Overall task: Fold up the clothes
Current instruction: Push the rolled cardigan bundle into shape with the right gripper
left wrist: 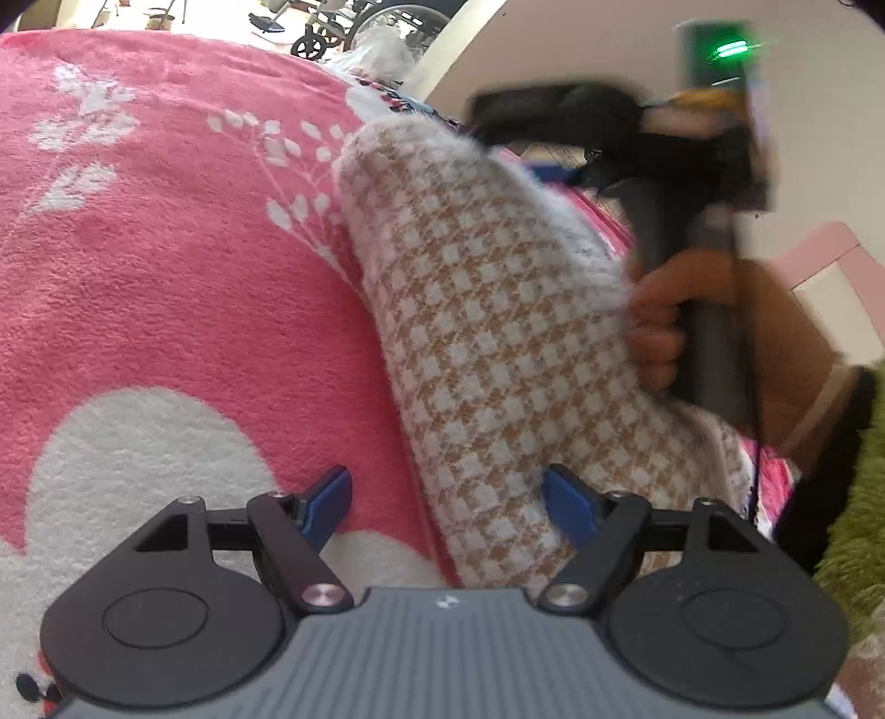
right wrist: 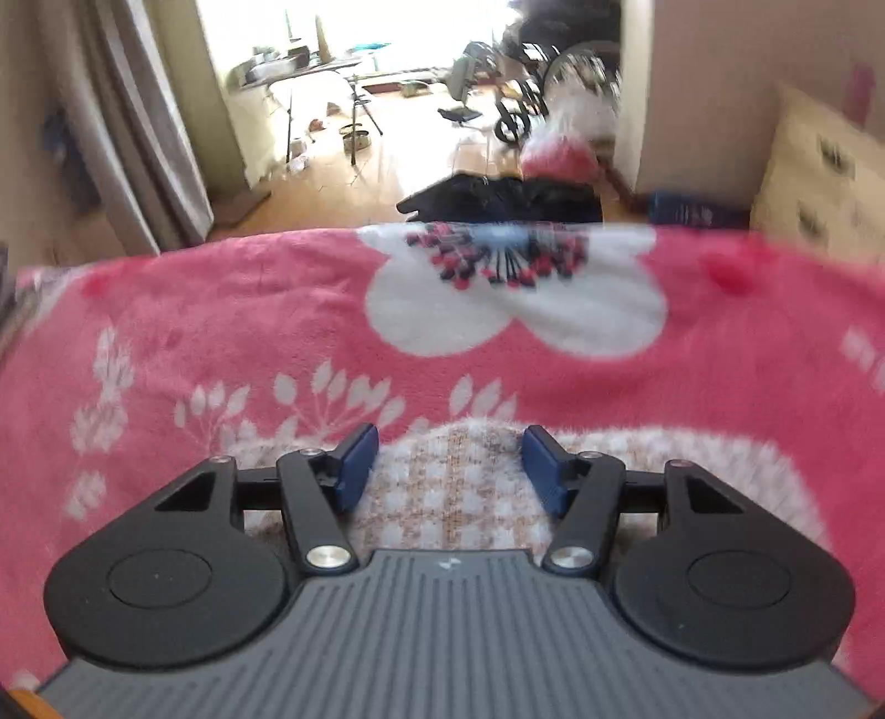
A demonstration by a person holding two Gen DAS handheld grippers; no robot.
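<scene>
- The beige-and-white checked garment (left wrist: 498, 343) lies bunched on the pink floral blanket (left wrist: 166, 265).
- Both the left hand-held gripper (left wrist: 448, 506) and the right hand-held gripper (right wrist: 451, 470) are spread wide, grasping nothing.
- Wheelchairs (left wrist: 354, 27) stand beyond; the right view is blurred.

Right gripper body (left wrist: 713, 182) is smearing into motion blur above the checked garment (left wrist: 498, 343), fingertips unreadable. The garment's near end is hiding under the left gripper (left wrist: 448, 503). Beyond the garment, wheelchair (left wrist: 354, 27) is getting cropped by the top edge.
</scene>
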